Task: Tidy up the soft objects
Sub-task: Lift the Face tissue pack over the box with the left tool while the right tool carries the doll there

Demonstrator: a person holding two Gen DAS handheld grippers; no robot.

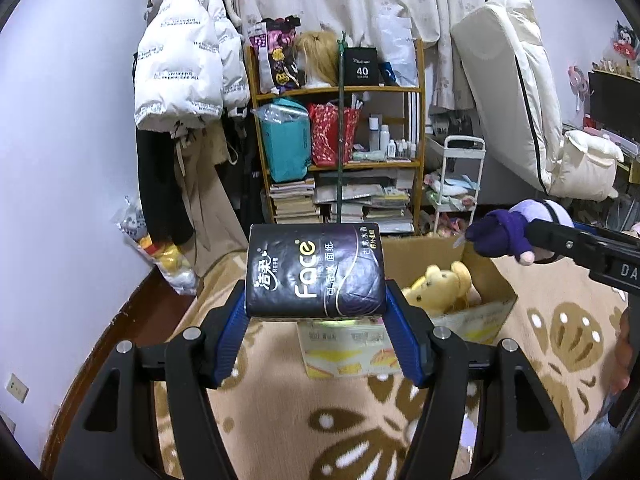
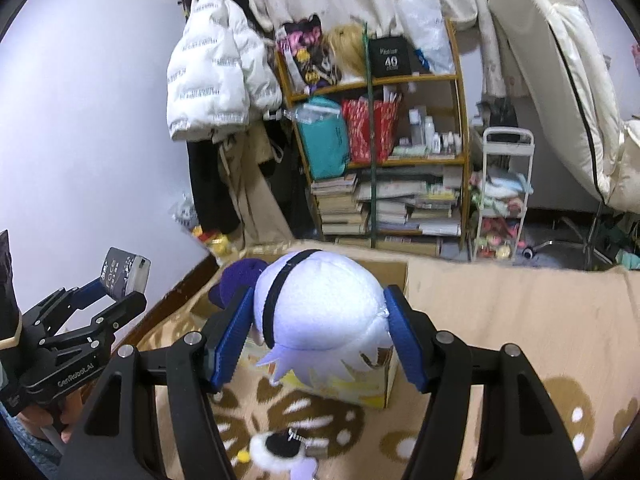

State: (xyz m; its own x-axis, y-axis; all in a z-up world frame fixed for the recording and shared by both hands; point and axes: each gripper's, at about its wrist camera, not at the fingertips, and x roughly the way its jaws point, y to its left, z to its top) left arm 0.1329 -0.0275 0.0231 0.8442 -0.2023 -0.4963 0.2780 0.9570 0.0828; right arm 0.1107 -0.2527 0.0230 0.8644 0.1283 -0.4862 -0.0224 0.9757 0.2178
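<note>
While my left tool [image 1: 316, 312] pinches the light, squashy tissue pack [image 1: 316, 272] by its ends, my right tool [image 2: 316, 328] squeezes the plush doll [image 2: 324, 300] across its soft head.

A black tissue pack [image 1: 316, 272] is clamped in the left gripper [image 1: 316, 312] above the carpet [image 1: 280, 420]; a yellow plush [image 1: 440, 284] lies in the cardboard box [image 1: 492, 304].

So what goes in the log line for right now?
left gripper: holds tissue pack | right gripper: holds purple plush | box: yellow bear inside
</note>
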